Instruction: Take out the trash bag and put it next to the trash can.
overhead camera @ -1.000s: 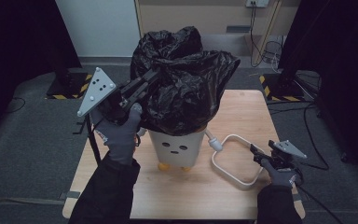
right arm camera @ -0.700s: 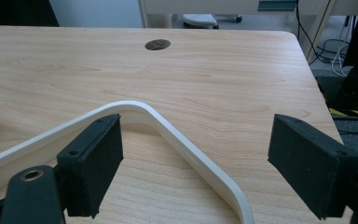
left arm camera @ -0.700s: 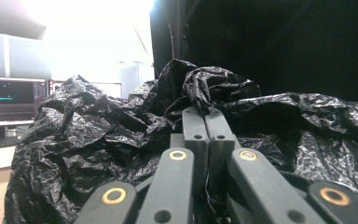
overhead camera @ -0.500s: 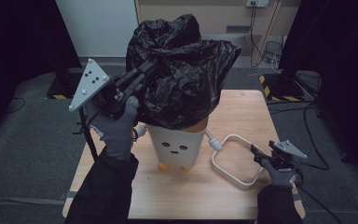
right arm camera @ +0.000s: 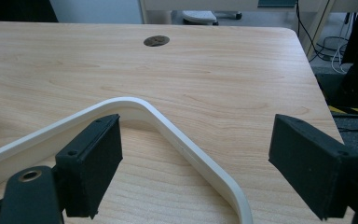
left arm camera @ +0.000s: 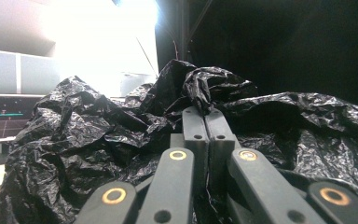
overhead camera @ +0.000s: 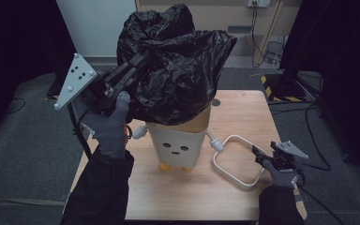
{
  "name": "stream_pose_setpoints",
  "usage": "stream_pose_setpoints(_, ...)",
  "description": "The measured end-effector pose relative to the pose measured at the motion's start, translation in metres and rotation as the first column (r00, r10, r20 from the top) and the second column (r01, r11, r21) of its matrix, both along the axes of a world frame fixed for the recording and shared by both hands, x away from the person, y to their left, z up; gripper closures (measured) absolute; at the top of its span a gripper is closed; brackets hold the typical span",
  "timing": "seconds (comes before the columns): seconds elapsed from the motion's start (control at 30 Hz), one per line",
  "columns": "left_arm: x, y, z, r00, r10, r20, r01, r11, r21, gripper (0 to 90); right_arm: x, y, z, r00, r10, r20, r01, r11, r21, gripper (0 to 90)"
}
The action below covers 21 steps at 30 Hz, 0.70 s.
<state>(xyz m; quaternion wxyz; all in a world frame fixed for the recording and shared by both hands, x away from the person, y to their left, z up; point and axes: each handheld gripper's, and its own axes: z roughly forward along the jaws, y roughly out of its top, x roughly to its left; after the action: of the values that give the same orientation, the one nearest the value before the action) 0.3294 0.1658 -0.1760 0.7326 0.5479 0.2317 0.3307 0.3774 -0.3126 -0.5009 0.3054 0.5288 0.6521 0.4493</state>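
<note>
Thin, soft, crinkly black bag (overhead camera: 176,70) is pinched at gathered top by left tool (overhead camera: 138,63); right tool (overhead camera: 261,157) open beside bin's white handle (overhead camera: 236,161).

A lab or recording studio: black curtains (overhead camera: 18,56) at both sides, grey carpet (overhead camera: 23,159), loose cables (overhead camera: 272,49) upper right, hazard-striped stand bases (overhead camera: 281,91).

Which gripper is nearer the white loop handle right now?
Right. The right gripper has open jaws straddling the white loop handle; the left gripper is up pinching the black bag.
</note>
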Motion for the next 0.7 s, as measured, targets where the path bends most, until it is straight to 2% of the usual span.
stream_pose_setpoints(0.5,-0.005,0.028,0.009,0.9983,0.054,0.023,-0.053,0.9978,-0.038,88.9,0.001,0.0,-0.001,1.0,-0.004,0.001,0.004,1.0,-0.005,17.2)
stream_pose_setpoints(0.53,-0.006,0.03,0.009,0.9979,0.061,0.024,-0.06,0.9974,-0.039,88.9,0.0,0.0,0.0,0.9999,0.0,-0.012,0.0,0.9999,-0.011,17.2)
stream_pose_setpoints(0.7,-0.008,0.041,0.011,0.9955,0.091,0.028,-0.09,0.9952,-0.038,88.9,0.0,0.0,-0.001,0.9999,0.003,-0.01,-0.003,0.9999,-0.016,17.2)
